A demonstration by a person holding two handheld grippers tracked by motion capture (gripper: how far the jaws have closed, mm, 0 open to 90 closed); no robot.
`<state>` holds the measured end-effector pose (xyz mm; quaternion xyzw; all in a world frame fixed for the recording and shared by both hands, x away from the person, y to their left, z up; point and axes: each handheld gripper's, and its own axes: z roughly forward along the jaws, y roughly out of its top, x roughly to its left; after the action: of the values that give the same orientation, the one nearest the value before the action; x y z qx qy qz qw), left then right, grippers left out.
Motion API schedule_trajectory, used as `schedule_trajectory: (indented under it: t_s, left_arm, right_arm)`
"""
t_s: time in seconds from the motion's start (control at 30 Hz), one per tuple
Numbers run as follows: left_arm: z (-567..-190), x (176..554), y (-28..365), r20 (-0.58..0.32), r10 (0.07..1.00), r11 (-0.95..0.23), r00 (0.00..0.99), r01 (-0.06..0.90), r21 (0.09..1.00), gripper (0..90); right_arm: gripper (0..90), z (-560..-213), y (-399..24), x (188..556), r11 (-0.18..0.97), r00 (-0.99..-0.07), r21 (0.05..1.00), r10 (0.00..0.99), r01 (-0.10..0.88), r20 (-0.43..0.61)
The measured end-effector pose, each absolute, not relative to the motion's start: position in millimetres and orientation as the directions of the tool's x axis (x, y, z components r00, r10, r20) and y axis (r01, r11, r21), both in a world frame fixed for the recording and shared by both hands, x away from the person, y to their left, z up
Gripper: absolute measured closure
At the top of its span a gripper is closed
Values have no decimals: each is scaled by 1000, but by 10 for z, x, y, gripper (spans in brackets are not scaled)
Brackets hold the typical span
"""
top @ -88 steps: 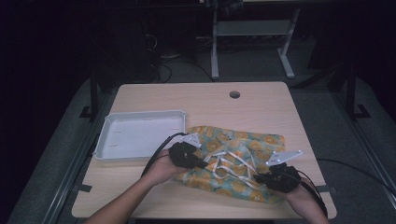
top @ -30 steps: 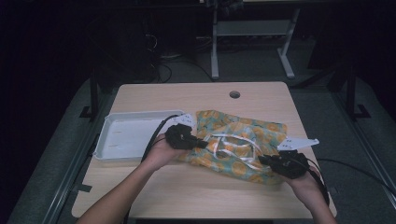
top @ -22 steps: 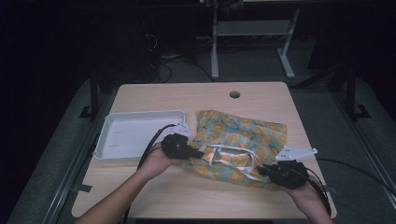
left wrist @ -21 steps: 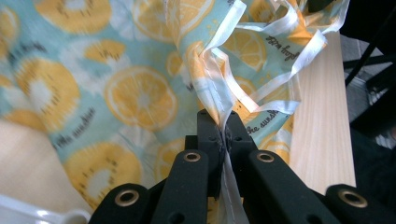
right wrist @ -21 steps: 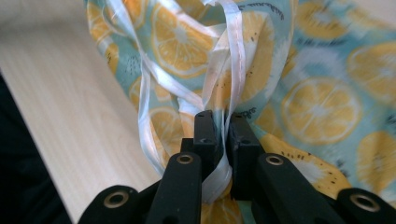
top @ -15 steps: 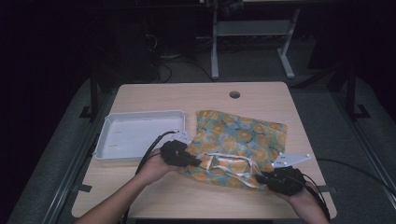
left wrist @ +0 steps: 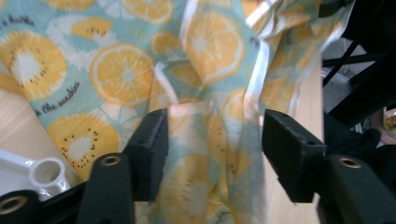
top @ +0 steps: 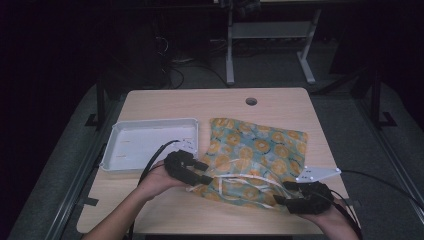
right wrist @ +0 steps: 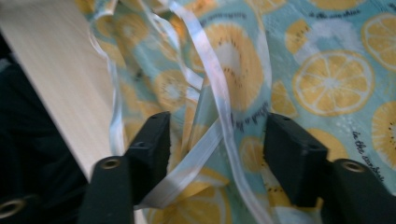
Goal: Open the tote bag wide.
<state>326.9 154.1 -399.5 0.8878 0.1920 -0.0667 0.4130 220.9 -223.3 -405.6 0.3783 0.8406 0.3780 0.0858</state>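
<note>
Lying flat toward the bench's near-right corner, long axis running left-right, the fruit-print cloth bag (top: 255,155) has its near edge between the just-opened, unclamped left tongs (top: 204,179) and right tongs (top: 280,200), both equally close, white ribbon (right wrist: 219,107) crossing the right pair.

room dark | floor (top: 270,70) grey | metal stand (top: 270,37) behind table (top: 210,100)

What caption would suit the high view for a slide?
Two hand-held grippers, left and right, jaws just opened, at the near edge of a fruit-print cloth beside a white tray.
</note>
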Motion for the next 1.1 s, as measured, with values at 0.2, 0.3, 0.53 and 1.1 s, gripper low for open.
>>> schedule_trajectory:
  t_s: [0.2,0.3,0.53,1.1]
  left_arm:
    - [-3940,3250,1575,-264,295,-572,918,391,721,381]
    - [-3958,3253,1556,-268,295,-573,917,394,718,386]
    - [-3957,3247,1510,-267,282,-576,921,385,721,399]
    - [-4001,3299,1366,-270,260,-576,927,373,727,584]
  right_arm:
    - [249,-3938,-2273,2141,422,-711,722,689,549,138]
    - [171,-3925,-2260,2145,424,-720,729,681,538,135]
    - [108,-3862,-2188,2179,407,-738,745,653,529,167]
    - [222,-3824,-2132,2299,414,-750,742,637,527,177]
